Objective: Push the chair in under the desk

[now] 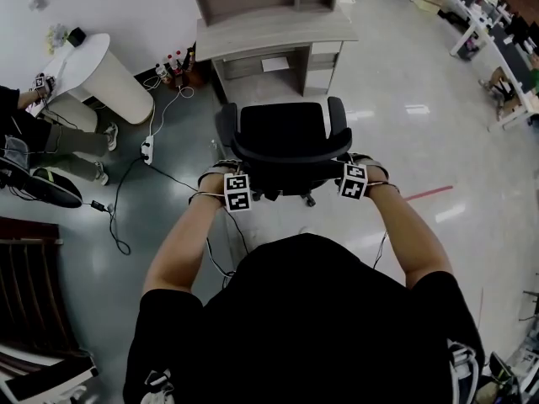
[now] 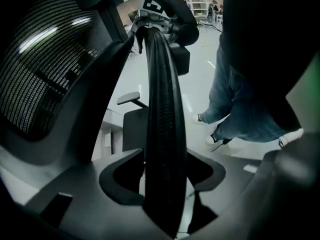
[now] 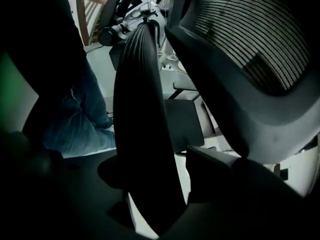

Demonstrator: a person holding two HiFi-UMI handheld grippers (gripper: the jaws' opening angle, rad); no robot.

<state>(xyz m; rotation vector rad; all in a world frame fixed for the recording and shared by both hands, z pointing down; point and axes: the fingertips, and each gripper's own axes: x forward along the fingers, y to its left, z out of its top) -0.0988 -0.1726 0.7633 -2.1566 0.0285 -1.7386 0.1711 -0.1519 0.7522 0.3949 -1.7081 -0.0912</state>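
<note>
A black office chair is seen on the grey floor, near a pale desk that carries a shelf unit. The seat is turned toward the desk's knee opening but is not tucked under it. The chair's back is faced by the person, whose bare forearms are stretched out to it. The left gripper is held at the left end of the back's top rim and the right gripper at the right end, each with its marker cube turned upward.

In the left gripper view a black ribbed edge of the chair's back is seen running upright between the jaws, with the back's mesh at the left. The jaws are spread wide and released: gaps are seen on both sides of the edge, and no pad is pressed on it. In the right gripper view the ribbed edge on the other side is likewise seen between jaws that are parted and released, with the mesh at the right. Blue jeans are seen behind the chair in both gripper views.

To the left of the chair a white power strip and its cables are laid on the floor, beside a white round table at which another person is seated. A red line is marked on the floor at the right
</note>
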